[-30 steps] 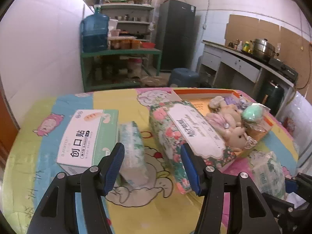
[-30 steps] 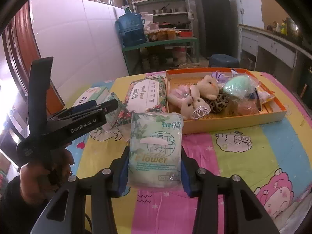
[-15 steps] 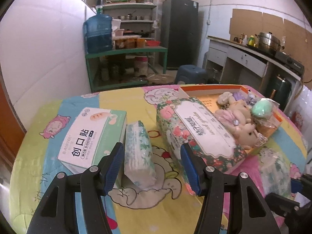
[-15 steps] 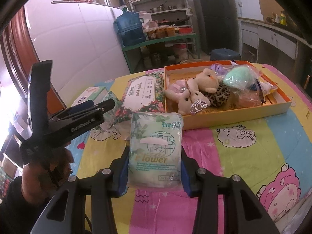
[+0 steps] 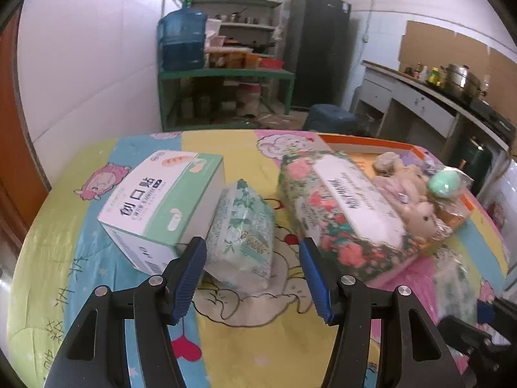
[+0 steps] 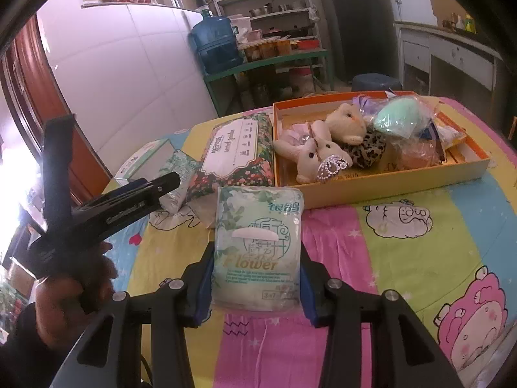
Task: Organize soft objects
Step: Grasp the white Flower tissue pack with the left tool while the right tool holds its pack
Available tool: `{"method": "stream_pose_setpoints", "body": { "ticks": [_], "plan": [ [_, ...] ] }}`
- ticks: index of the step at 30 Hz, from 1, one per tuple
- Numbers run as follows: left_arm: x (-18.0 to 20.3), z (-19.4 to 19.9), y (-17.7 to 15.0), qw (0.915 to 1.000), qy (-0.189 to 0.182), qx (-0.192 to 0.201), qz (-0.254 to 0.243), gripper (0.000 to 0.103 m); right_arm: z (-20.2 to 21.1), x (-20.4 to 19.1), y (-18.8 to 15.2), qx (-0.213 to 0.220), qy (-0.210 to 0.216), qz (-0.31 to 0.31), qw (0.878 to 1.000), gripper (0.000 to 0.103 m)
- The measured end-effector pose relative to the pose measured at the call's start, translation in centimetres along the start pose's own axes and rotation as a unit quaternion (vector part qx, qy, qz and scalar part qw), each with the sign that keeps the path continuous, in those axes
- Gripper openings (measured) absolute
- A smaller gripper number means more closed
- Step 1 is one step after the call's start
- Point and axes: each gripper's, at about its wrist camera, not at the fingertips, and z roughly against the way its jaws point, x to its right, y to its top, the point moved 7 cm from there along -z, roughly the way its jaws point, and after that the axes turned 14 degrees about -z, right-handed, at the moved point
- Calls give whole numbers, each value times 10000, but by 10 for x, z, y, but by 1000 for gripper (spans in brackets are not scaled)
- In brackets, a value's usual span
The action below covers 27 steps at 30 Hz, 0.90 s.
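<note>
- Right gripper [image 6: 257, 286] pinches a "Flower" tissue pack [image 6: 257, 249] over the pink stripe, near the tabletop's [image 6: 420, 258] front edge.
- Left gripper [image 5: 252, 278] spread, empty, aimed at a small tissue pack [image 5: 242, 236] wedged against the bandage box [image 5: 161, 207].
- Floral tissue pack [image 5: 339, 213] touches the orange tray's [image 6: 387, 187] left wall.
- Open cloth: tabletop's front right.

The left gripper [image 5: 252, 270] has turned a little rightward and eased closer to the small tissue pack [image 5: 240, 236], which now sits more squarely between its open jaws. In the right wrist view the orange tray [image 6: 381, 190] has drifted slightly toward the right and lower.
</note>
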Motion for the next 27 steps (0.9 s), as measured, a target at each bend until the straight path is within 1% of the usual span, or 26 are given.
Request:
{"method": "stream_pose_setpoints", "body": {
  "ticks": [2,5,7,9,11,15,17,19,23,27],
  "plan": [
    [-5,-10,-1,9998,21,-136,141,61,-1,1,0,-13,25,-39,10000,45],
    [-11,-30,-4,9980,-211,-394,440,61,-1,2,0,-32,37,-56,10000,45],
    [-11,-42,-7,9969,-277,-557,487,60,-2,2,-1,-45,52,-72,10000,45],
    [-11,-48,-8,9964,-298,-634,485,61,-2,2,-1,-41,65,-79,9999,45],
    [-8,-51,-5,9965,-346,-616,448,61,-3,3,-1,-46,78,-91,9999,45],
    [-3,-57,-2,9968,-309,-674,300,60,-6,2,-3,-102,109,-112,9998,45],
    [-3,-57,-1,9968,-327,-644,334,51,-6,3,-2,-112,108,-119,9998,45],
    [-3,-56,1,9968,-369,-608,353,44,-6,4,-2,-105,108,-129,9998,45],
    [1,-52,2,9975,-361,-514,316,42,-4,2,0,-56,98,-88,9999,45],
    [3,-36,2,9984,-363,-297,330,42,1,-2,3,38,128,-25,9999,45]
  ]
}}
